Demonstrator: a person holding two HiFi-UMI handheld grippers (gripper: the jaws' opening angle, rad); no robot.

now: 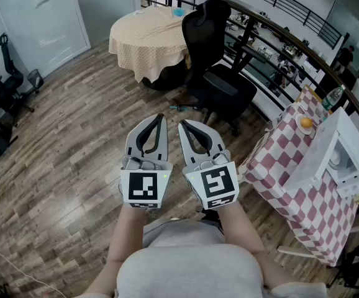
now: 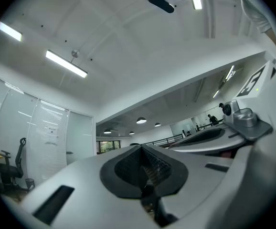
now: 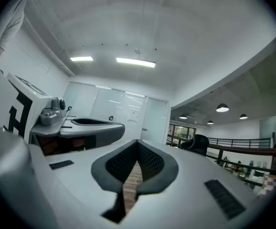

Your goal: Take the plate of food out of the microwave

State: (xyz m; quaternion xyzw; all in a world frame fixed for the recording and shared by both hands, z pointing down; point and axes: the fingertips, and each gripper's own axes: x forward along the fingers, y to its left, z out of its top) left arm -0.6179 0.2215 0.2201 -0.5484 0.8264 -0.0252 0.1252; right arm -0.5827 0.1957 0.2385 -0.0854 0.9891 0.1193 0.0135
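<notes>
Wooden flooring (image 1: 74,166) spread below, with a cloth-covered round table (image 1: 148,39) and a black office chair (image 1: 220,79) beyond. At the right stood a checked tabletop (image 1: 285,185) carrying a white microwave (image 1: 325,144), a small orange thing (image 1: 305,123) and a bottle (image 1: 332,98). Within the microwave's recess a pale round shape (image 1: 336,160) showed, too small to tell as the plate. Well apart from it, over the floor, the left tool (image 1: 160,117) and right tool (image 1: 182,125) hung side by side, each with jaws together and nothing between them.
</notes>
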